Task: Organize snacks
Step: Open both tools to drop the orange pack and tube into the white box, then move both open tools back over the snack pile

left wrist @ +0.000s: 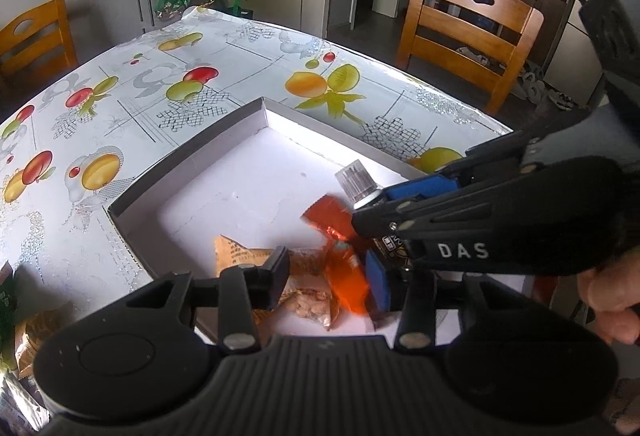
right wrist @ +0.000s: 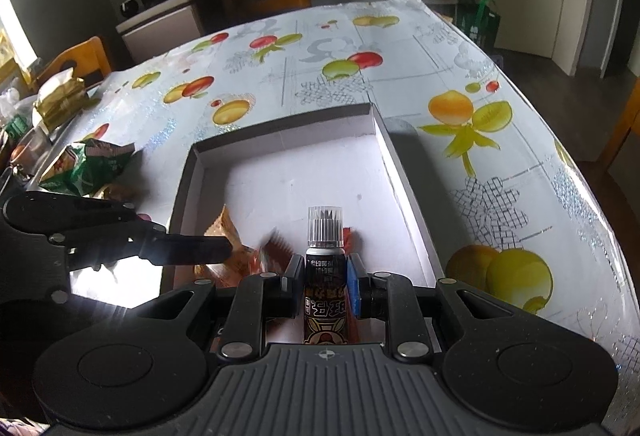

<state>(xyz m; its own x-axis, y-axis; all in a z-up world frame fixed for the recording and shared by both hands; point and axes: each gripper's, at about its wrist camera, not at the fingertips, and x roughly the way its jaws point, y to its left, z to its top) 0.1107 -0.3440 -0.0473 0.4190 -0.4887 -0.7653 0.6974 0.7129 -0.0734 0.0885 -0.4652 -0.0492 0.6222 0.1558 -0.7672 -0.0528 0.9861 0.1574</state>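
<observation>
R tongs (right wrist: 325, 276) clamp bottle (right wrist: 325, 260) over box (right wrist: 280, 143), L tongs (left wrist: 326, 272) apart above snack packets (left wrist: 308, 300)

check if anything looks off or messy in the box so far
Nothing spilled or damaged. The snack packets and orange wrapper lie in a loose, overlapping heap at the near edge of the white box, not in rows. The right gripper is shut on a small dark bottle above them.
</observation>
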